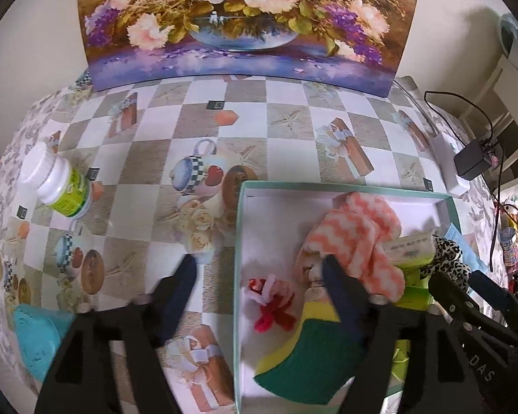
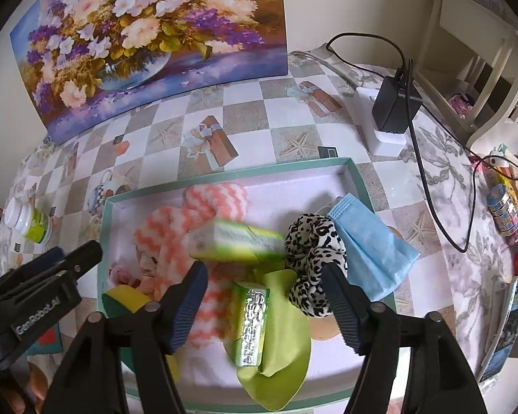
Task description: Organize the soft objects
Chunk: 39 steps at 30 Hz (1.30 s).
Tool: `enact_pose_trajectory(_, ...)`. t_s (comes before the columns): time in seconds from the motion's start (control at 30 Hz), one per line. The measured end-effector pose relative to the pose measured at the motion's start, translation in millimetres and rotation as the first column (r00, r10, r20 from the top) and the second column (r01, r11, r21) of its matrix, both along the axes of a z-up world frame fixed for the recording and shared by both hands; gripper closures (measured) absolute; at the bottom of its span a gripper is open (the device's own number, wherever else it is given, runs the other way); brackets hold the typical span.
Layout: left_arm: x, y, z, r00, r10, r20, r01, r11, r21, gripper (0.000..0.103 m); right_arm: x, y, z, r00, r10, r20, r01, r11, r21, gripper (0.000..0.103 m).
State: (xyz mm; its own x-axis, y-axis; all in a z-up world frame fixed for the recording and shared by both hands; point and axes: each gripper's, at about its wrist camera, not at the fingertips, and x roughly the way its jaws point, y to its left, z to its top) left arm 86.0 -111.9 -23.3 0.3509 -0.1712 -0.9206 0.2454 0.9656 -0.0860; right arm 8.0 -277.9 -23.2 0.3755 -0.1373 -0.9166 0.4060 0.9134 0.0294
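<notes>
Left gripper (image 1: 259, 276): jaws stand wide and hold nothing; one finger hangs over the patterned tablecloth outside the box, the other inside it, so the box's left wall runs between them.
Sponge (image 1: 304, 355): yellow and green, at the box's near-left corner, under the left gripper's inner finger and apart from the pads; it looks already dropped in.
Red-and-pink fluffy toy (image 1: 272, 298): lies beside the left wall, between the left jaws but untouched.
Right gripper (image 2: 266, 289): jaws wide, nothing pressed between the pads.
Green cloth (image 2: 276, 352): near the box's near edge, below the right jaws, with a shiny foil-wrapped pack (image 2: 252, 324) lying on it.
Green-and-white packet (image 2: 236, 241): blurred, just beyond the right fingertips, over the pile at mid-box; whether it rests there or is falling cannot be told.
Leopard scrunchie (image 2: 314, 252): beside the right finger, toward the right wall.
Blue face mask (image 2: 373, 255): draped over the box's right wall.
Pink-and-white fleece (image 1: 355, 238): mid-box, reaching toward the far wall.
Teal box (image 2: 224, 170): gathers the soft things; most appear already inside.
Pill bottle (image 1: 58, 183): hard, left out near the table's left edge.
</notes>
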Motion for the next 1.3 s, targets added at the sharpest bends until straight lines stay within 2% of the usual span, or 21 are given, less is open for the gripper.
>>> enact_pose_trajectory(0.2,-2,10,0,0.999,0.016,0.027,-0.017,1.0,0.023,0.014,-2,3,1,1.0,0.001,-0.008,-0.001,0.999,-0.051,0.013)
enact_pose_trajectory(0.27,-3,14,0,0.999,0.027,0.044,-0.028,0.999,0.029,0.007,-3,3,2,1.0,-0.005,-0.006,0.005,0.998,-0.057,0.004)
enact_pose_trajectory(0.3,-3,15,-1,0.998,0.032,0.047,-0.033,0.999,0.033,0.0,-4,3,2,1.0,-0.008,-0.003,0.008,0.998,-0.056,0.002)
enact_pose_trajectory(0.5,-7,26,3,0.997,0.051,0.062,-0.053,0.998,0.042,0.0,-7,4,8,1.0,-0.012,0.012,0.012,0.998,-0.059,0.001)
enact_pose_trajectory(0.8,-19,33,15,0.993,0.028,0.114,-0.042,0.991,0.127,0.0,-15,14,19,1.0,0.003,0.024,-0.001,0.996,-0.086,0.001)
enact_pose_trajectory(0.97,-28,46,28,0.987,0.055,0.15,-0.076,0.988,0.137,0.0,-22,23,27,0.999,0.016,0.052,-0.011,0.996,-0.088,0.001)
enact_pose_trajectory(1.2,-54,64,47,0.971,0.095,0.219,-0.139,0.971,0.193,0.0,-31,43,27,0.998,0.053,0.043,-0.049,0.994,-0.097,0.001)
enact_pose_trajectory(1.3,-62,72,52,0.968,0.101,0.228,-0.146,0.971,0.189,0.0,-35,50,26,0.997,0.073,0.037,-0.07,0.993,-0.095,0.001)
